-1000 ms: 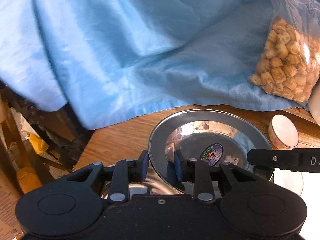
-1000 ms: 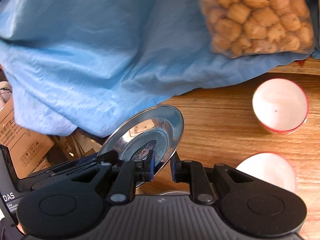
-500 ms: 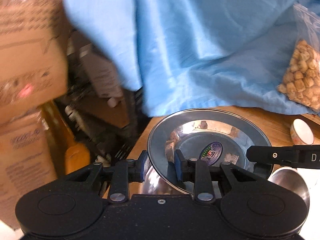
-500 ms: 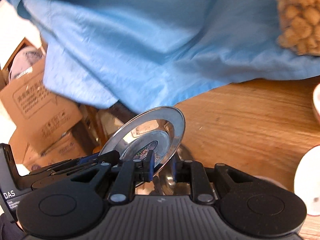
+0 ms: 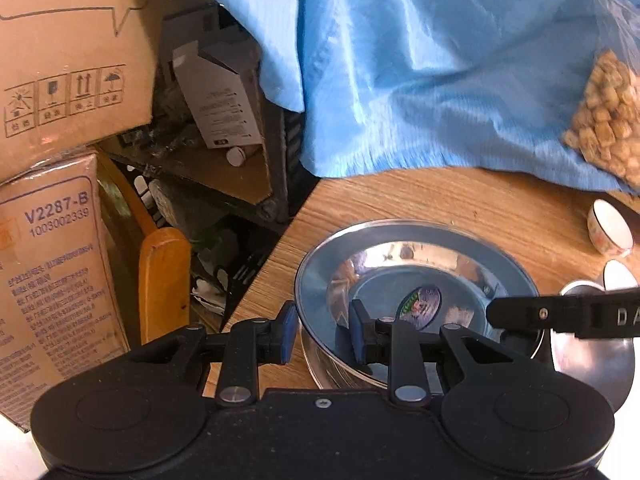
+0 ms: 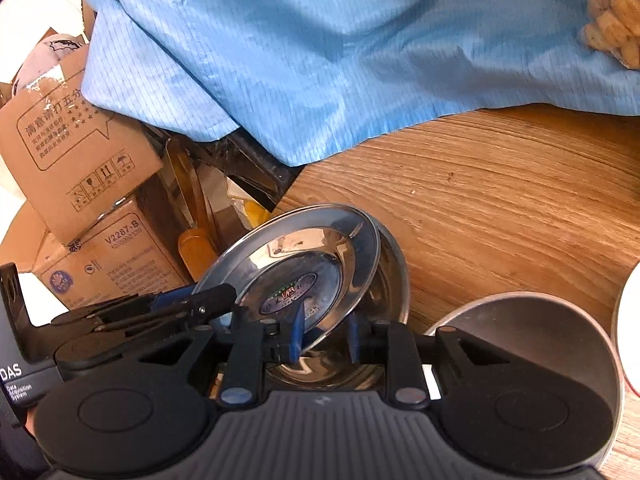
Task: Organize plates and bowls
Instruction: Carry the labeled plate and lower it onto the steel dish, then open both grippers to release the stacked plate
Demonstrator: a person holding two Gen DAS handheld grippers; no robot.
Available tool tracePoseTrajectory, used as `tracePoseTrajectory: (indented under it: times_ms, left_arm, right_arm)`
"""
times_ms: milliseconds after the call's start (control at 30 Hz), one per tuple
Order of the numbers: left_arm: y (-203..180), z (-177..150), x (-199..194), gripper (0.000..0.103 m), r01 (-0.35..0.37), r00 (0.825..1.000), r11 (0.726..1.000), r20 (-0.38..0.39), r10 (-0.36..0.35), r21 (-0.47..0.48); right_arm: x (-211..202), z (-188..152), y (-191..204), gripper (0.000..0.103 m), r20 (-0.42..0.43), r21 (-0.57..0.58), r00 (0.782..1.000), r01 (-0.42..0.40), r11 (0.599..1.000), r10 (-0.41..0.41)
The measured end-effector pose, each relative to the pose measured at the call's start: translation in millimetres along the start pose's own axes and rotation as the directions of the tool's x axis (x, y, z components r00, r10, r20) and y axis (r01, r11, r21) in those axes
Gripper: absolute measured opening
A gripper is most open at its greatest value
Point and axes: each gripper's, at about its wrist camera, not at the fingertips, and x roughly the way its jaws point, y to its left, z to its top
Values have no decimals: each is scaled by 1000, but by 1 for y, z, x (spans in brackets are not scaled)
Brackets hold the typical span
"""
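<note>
Right now both claws meet on one steel plate (image 5: 420, 240) with a sticker in its middle, low in both views and near the left corner of the wooden table (image 5: 440, 196). The left claw (image 5: 322, 334) is clamped on the plate's near rim, one blue pad outside the edge and the other inside the dish. The right claw (image 6: 324, 334) has the opposite rim between its pads, but its jaws have just been opening, and a gap shows between the plate and the pad on the right, so it no longer pinches. From the right wrist the plate looks tilted, its far edge raised, just above a steel bowl (image 6: 394, 280) standing on the table beneath it; whether the two touch I cannot tell. A second steel bowl (image 5: 592, 364) sits at the lower right, and a small white cup (image 5: 610, 228) with a patterned side stands further back at the right edge. A blue cloth (image 5: 440, 60) fills the upper frame, draped over the far table edge, with a clear bag of snacks (image 5: 608, 112) lying on it at upper right. Cardboard boxes (image 5: 60, 60) are stacked off the table at the left.
</note>
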Motion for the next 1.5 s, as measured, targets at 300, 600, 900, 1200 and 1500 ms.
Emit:
tracePoseTrajectory:
  times_ms: [300,600,900,1200,1500]
  left_arm:
    - [-2,-2,2,31,13,1000,999,-7,-13,29]
    - [-2,-8,3,34,21,999,999,-38,-19,44]
    - [-10,-15,2,33,16,999,997,-31,-13,71]
    - [-13,-18,-4,55,13,1000,998,-7,-13,61]
    - [-6,-9,-18,98,-27,996,1000,83,26,8]
  right_arm:
    - [-1,-1,1,25,-8,-7,1000,23,1000,-23]
    - [-2,-4,7,27,-25,-36,998,54,998,-55]
    - [0,-8,8,36,-56,-46,996,66,997,-69]
    - [-3,-8,5,55,-46,-21,998,34,999,-35]
    - [-7,-19,18,82,-23,-50,999,22,998,-23]
